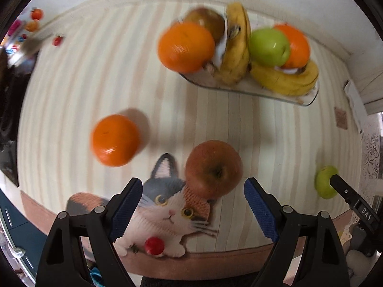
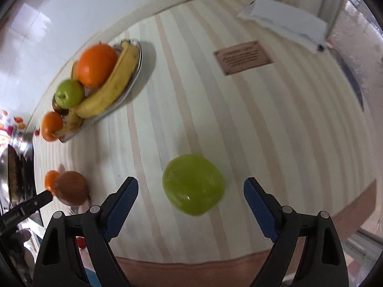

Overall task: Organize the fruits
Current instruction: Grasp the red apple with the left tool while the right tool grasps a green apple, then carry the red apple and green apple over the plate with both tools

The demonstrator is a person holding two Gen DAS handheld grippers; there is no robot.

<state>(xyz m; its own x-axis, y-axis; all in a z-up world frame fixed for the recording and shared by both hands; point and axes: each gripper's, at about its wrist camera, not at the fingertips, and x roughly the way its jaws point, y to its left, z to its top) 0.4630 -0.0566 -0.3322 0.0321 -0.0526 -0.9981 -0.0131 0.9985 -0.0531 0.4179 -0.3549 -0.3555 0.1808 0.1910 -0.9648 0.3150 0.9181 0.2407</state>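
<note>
Over striped cloth, left hand-held gripper agape above red apple, right hand-held gripper agape above green apple

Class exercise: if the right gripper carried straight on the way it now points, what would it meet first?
Most likely the loose green apple on the striped table. It lies ahead of the open right gripper, between the lines of its fingers and untouched; depth is hard to judge.

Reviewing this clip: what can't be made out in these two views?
- Card on the table, right wrist view: print too small and blurred to read.
- Plate, left wrist view: the piled fruit hides most of it.
- Loose orange, right wrist view: mostly behind the red apple.
- Small bright things at the far left edge, left wrist view: too tiny and blurred to name.
</note>
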